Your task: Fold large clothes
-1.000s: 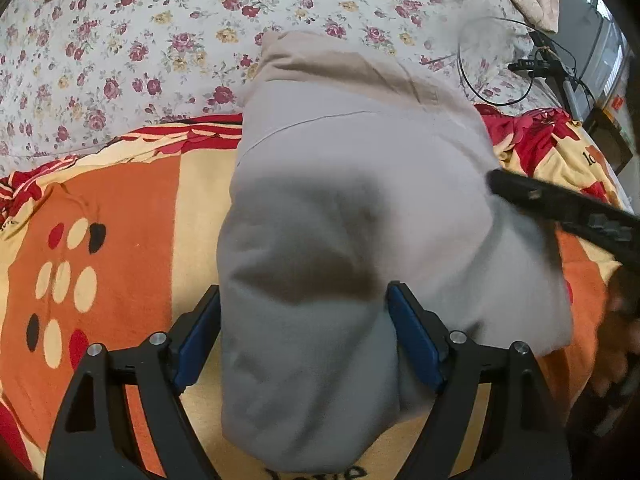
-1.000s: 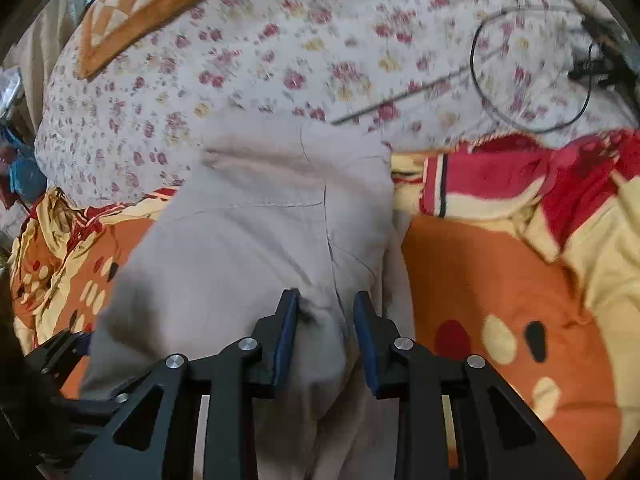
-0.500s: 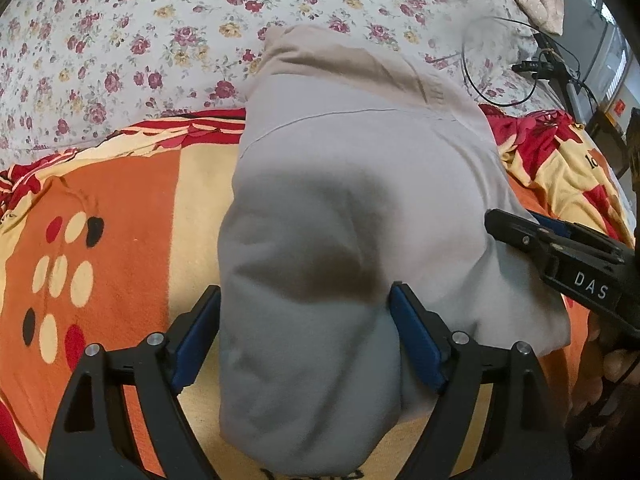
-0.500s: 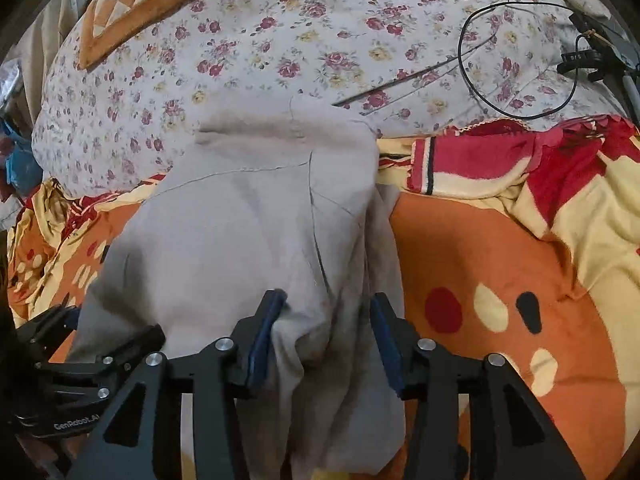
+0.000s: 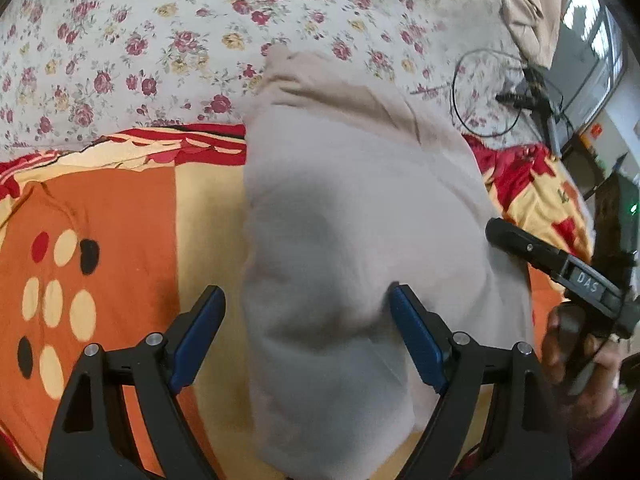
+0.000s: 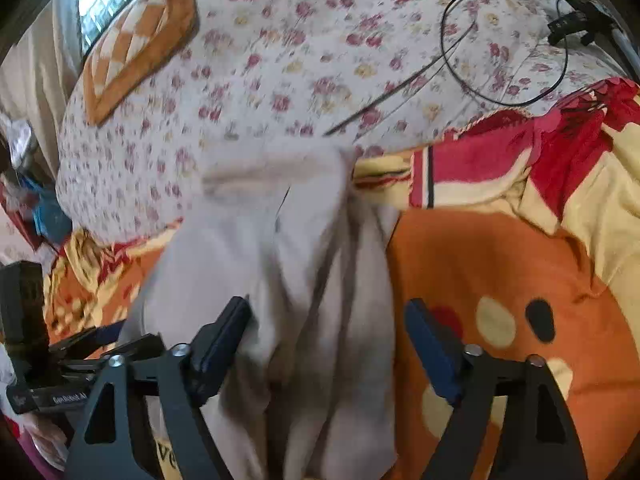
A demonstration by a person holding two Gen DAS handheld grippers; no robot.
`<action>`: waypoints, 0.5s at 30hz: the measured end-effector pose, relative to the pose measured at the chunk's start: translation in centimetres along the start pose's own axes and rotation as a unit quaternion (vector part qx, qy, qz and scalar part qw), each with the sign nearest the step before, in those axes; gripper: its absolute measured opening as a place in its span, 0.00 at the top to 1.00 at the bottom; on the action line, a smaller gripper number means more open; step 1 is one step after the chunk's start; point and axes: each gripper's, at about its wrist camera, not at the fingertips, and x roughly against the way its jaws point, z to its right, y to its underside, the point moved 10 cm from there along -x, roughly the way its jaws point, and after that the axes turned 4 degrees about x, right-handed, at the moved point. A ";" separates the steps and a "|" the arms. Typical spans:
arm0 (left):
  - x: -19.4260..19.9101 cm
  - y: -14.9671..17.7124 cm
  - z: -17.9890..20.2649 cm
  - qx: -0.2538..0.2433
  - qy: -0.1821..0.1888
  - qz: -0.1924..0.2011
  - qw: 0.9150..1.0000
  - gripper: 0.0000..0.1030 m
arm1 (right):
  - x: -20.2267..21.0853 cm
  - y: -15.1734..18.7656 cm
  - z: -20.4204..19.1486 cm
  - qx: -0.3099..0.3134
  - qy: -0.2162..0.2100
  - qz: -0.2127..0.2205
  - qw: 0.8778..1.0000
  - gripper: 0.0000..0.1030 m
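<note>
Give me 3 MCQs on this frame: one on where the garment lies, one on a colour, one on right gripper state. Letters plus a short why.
1. Where does the beige garment lie?
A. Wholly on the floral sheet
B. Across the orange blanket, far end on the floral sheet
C. Hanging off the bed edge

2. What colour are the pads of the left gripper?
A. Blue
B. Green
C. White

3. How does the right gripper stand?
A. Shut on the garment
B. Shut with nothing in it
C. Open, cloth lying between its fingers

Key: B, the near part covers the orange blanket and the far end reaches the floral sheet; A, both pads show blue; C, its jaws have just been opening, with fabric between them but not pinched.
</note>
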 end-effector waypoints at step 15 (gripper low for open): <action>-3.3 -1.1 -0.5 0.006 0.032 -0.034 0.999 0.10 | -6.3 -1.5 -1.3 -0.005 -0.080 -0.050 0.996 0.07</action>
